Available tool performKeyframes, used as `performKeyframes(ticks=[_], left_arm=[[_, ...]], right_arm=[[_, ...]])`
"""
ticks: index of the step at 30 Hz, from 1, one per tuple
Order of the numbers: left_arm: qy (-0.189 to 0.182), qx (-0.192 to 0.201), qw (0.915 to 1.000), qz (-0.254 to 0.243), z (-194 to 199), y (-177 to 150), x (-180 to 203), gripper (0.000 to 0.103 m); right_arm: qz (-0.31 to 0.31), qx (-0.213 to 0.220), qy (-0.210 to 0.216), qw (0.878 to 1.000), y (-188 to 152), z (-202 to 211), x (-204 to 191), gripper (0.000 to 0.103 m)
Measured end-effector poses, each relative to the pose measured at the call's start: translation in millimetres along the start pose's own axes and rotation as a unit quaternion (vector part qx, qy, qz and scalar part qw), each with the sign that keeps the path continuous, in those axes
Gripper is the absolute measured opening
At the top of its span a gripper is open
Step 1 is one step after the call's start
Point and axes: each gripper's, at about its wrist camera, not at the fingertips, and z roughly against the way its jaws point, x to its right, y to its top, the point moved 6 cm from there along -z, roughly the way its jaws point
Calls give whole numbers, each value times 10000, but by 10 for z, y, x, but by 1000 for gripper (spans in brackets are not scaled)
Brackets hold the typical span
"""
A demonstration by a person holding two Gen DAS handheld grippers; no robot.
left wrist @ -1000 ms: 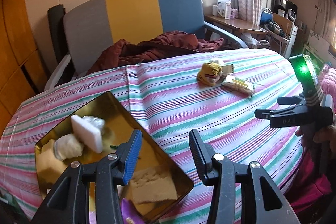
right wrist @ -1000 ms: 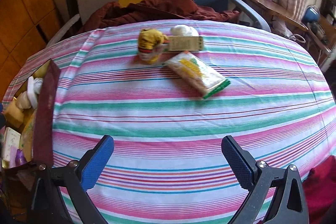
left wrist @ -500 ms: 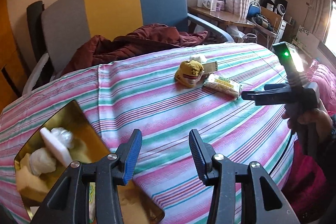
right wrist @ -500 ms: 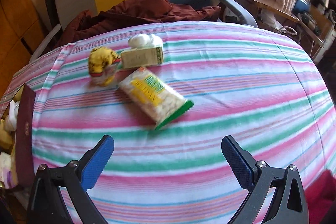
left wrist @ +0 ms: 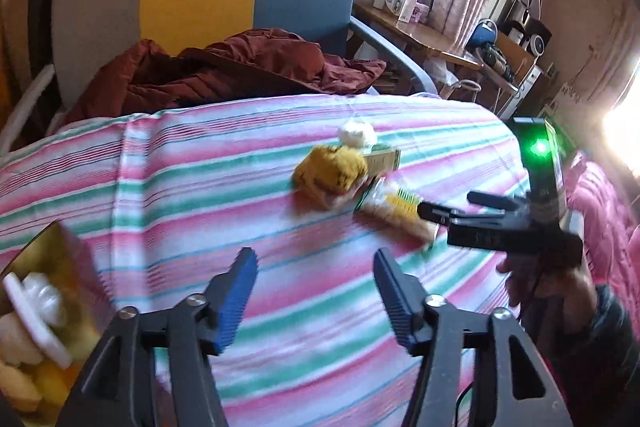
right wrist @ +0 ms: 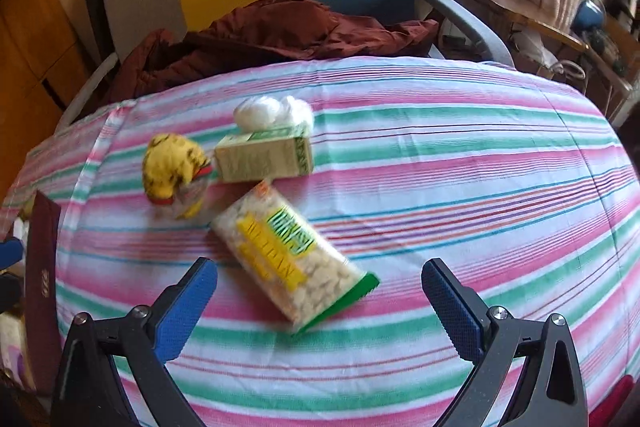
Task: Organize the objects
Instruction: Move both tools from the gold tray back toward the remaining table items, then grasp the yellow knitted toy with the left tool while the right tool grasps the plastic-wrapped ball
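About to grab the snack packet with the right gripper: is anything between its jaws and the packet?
Nothing visible. The right gripper is open, with only bare striped cloth before the snack packet. The carton and yellow bag lie beyond it.

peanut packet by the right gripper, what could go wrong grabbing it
The peanut packet lies slantwise, so the open right gripper may pinch only a slippery corner. The yellow bag and green box sit close and could get nudged. The left gripper, also open, might get in the way.
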Motion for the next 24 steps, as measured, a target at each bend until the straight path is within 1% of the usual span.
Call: performKeyframes(ticks=[1, 2, 4, 7, 12, 17, 18, 19, 20, 21, 23, 24], left_arm=[[-21, 5, 10000, 14, -54, 51, 13, 70], [-60, -10, 10000, 54, -138, 117, 39, 71], [-150, -30, 9998, 93, -261, 199, 84, 75], [-157, 12, 9998, 106, -461, 342, 136, 82], [-39, 2, 9999, -152, -803, 513, 248, 83], [70, -170, 9994, -306, -1144, 576, 264, 83], [80, -230, 9993, -296, -1215, 573, 243, 81], [67, -301, 9992, -254, -1274, 568, 214, 77], [36, -383, 9991, -197, -1310, 553, 174, 70], [-40, -437, 9990, -129, -1330, 530, 139, 60], [-288, -469, 9985, -65, -1308, 460, 104, 54], [-324, -438, 9985, -77, -1285, 444, 93, 50]], right_arm=[[-55, 28, -14, 10000, 24, 5, 38, 103], [-106, 56, -35, 9999, 46, 12, 73, 103], [-301, 100, 22, 9995, 95, 24, 167, 103], [-505, 175, 41, 9986, 173, 22, 294, 103], [-870, 250, 186, 9957, 330, -11, 446, 103], [-1041, 329, 378, 9933, 538, -65, 492, 103], [-1048, 334, 427, 9930, 592, -94, 473, 103], [-1019, 325, 502, 9930, 650, -128, 430, 103], [-975, 319, 555, 9932, 688, -150, 391, 103], [-909, 317, 604, 9935, 729, -184, 329, 103], [-707, 256, 719, 9946, 829, -300, 163, 103], [-643, 224, 743, 9949, 853, -340, 104, 103]])
